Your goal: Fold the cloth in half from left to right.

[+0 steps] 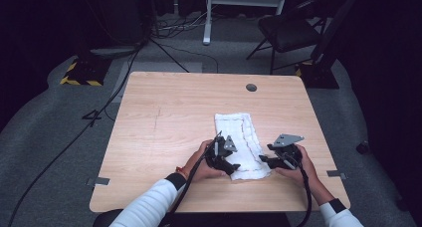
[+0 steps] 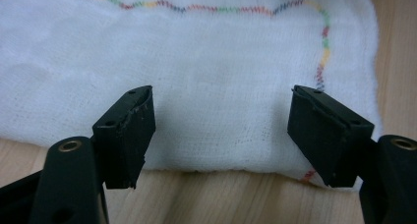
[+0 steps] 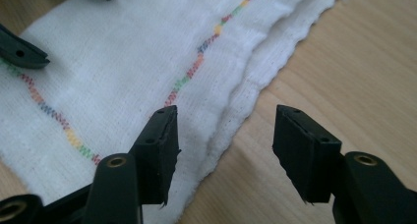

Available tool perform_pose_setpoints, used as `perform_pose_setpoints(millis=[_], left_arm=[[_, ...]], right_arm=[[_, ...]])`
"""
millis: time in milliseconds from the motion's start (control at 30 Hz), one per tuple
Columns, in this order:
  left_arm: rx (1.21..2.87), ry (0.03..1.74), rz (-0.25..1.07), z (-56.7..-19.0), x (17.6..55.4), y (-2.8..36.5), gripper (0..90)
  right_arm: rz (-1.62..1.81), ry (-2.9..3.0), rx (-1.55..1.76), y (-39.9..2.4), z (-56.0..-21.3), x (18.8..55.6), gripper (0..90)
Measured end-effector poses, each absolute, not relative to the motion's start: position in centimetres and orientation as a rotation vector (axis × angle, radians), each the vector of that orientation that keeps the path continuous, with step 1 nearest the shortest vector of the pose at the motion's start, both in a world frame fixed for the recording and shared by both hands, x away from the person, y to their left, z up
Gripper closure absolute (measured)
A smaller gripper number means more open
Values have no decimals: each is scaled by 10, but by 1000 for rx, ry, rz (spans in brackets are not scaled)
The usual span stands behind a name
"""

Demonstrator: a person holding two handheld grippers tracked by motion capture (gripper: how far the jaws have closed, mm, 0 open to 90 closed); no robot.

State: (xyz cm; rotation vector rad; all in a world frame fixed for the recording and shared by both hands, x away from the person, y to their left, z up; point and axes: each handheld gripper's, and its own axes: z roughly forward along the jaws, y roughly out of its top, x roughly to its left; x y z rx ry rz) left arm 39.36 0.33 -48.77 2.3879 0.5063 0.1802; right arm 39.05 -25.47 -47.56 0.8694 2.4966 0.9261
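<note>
A folded white cloth (image 1: pixel 240 137) with a multicoloured zigzag stitch line lies on the wooden table (image 1: pixel 169 117), right of centre. My left gripper (image 1: pixel 232 166) is at the cloth's near left corner. In the left gripper view it (image 2: pixel 220 95) stands open, its jaws straddling the cloth's (image 2: pixel 206 57) folded edge without pinching it. My right gripper (image 1: pixel 263 160) is at the near right side. It (image 3: pixel 226 113) is open too, one jaw over the cloth (image 3: pixel 123 62), the other over bare wood, with the layered edge between them. The left gripper's jaw tip (image 3: pixel 22 52) shows across the cloth.
A round cable hole (image 1: pixel 251 87) sits near the table's far edge. Beyond the table stand a black chair (image 1: pixel 288 30), a white stand (image 1: pixel 209 13) and a yellow-black striped base (image 1: pixel 79 73), with cables on the grey floor. Tape tabs (image 1: pixel 101 181) mark the near corners.
</note>
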Motion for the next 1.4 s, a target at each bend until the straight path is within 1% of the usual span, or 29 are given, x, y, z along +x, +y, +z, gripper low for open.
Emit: perform_pose_setpoints(millis=[267, 500, 700, 867, 933, 1000, 1067, 1267, 1400], left_arm=[[2414, 497, 206, -490, 385, 12, 269], [2422, 500, 186, -490, 374, 35, 270], [2389, 512, 190, -492, 363, 52, 269], [2359, 538, 206, -494, 357, 56, 268], [2358, 545, 216, -492, 356, 56, 265], [2342, 538, 201, -490, 356, 57, 226], [2321, 540, 202, -485, 358, 60, 214], [2269, 598, 220, -474, 372, 67, 210], [2262, 624, 270, -469, 389, 70, 208]], right_arm=[[929, 2587, 858, -251, -485, 386, 439], [943, 2641, 791, -234, -485, 371, 431], [957, 2647, 769, -220, -486, 362, 420], [954, 2645, 776, -215, -486, 359, 401], [955, 2649, 770, -215, -486, 359, 409], [957, 2648, 763, -215, -485, 360, 403], [963, 2638, 758, -216, -483, 361, 397], [1029, 2565, 824, -226, -470, 374, 395], [1032, 2520, 850, -228, -465, 389, 401]])
